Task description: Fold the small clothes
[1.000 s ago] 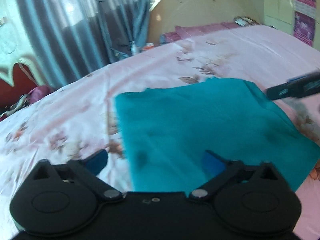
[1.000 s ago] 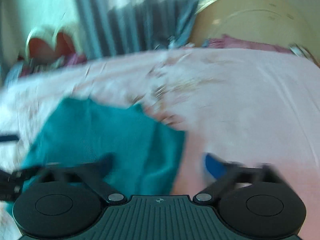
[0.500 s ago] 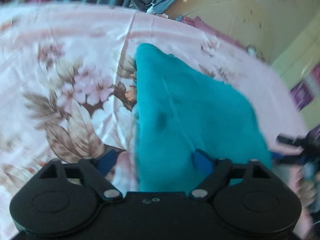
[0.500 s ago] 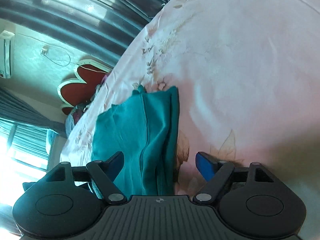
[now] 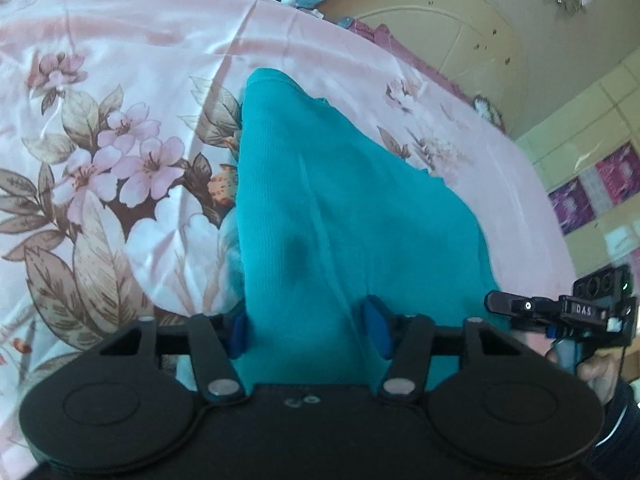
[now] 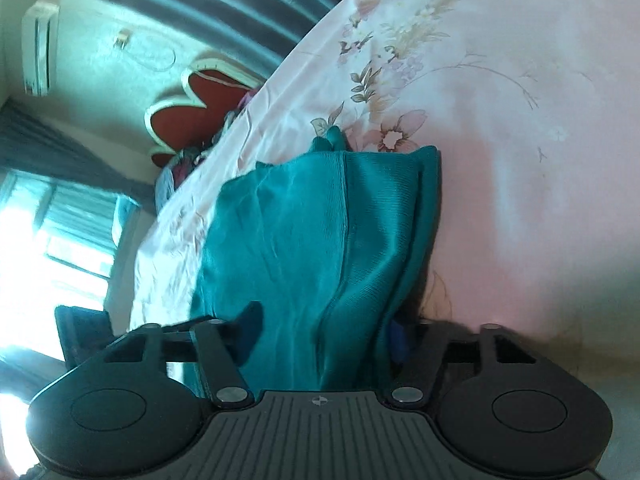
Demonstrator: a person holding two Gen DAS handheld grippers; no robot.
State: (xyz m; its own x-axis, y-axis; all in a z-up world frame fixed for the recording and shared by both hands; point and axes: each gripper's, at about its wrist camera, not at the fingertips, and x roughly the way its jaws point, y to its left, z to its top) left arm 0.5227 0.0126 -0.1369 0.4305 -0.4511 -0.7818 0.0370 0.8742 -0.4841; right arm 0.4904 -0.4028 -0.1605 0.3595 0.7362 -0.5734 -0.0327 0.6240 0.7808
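a teal garment (image 5: pixel 340 208) lies folded on a pink floral bedsheet (image 5: pixel 120 152). the left claw (image 5: pixel 308 328) and right claw (image 6: pixel 324 332) each straddle a near edge, blue pads part open with cloth between them; whether either pinches it cannot be told. curtains (image 6: pixel 248 12) hang at 11 o'clock.

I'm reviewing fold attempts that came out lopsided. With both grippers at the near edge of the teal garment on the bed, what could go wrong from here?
1. The teal garment is layered; in the right wrist view the right gripper may catch only some layers, so the rest may sag.
2. The left gripper straddles bunched cloth; uneven lifting could skew the fold.
3. The floral bedsheet lies directly underneath and could be pinched too.
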